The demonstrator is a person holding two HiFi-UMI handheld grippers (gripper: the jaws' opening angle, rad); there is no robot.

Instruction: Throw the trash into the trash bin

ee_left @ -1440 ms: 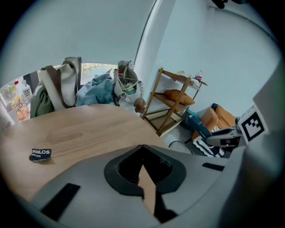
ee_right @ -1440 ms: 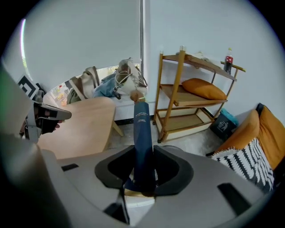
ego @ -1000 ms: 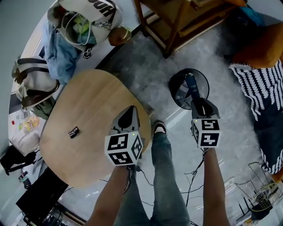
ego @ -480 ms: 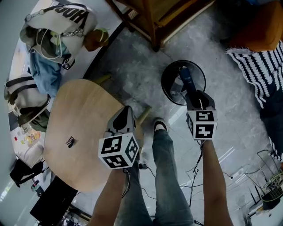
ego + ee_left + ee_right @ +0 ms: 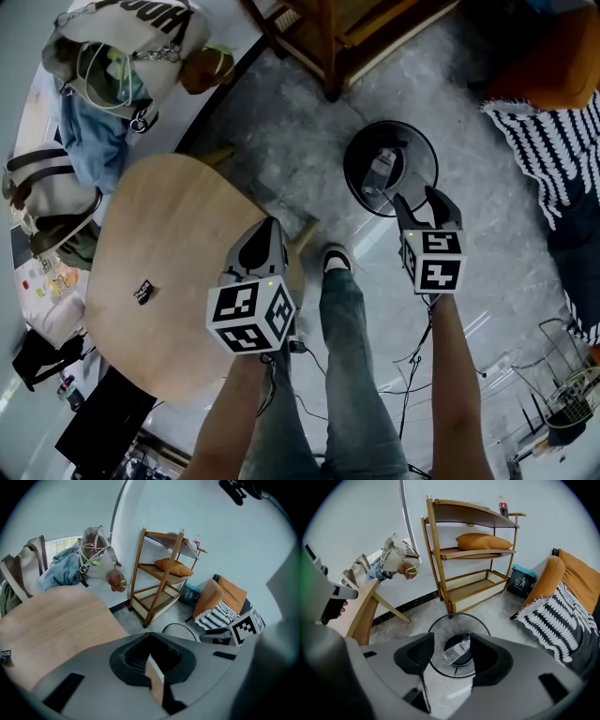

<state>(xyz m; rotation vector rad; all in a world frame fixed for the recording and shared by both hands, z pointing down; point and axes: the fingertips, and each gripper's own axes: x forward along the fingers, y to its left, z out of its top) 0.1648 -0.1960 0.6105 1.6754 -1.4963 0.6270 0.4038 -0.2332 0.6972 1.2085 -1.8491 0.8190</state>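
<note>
The right gripper (image 5: 419, 199) hangs just over the black mesh trash bin (image 5: 346, 169), pointing steeply down. Its jaws stand apart, having just been opening, and press on nothing. A clear plastic bottle (image 5: 380, 171) lies on the bin's bottom, below the gap between those jaws and free of them. The left gripper (image 5: 265, 234) hovers over the edge of the wooden table (image 5: 178, 244), jaws together and empty. A small black packet (image 5: 143, 292) lies well to its left.

Large dark capitals cross the white tote bag (image 5: 183, 33), well beyond the left gripper (image 5: 267, 234); too skewed to read as a word.
</note>
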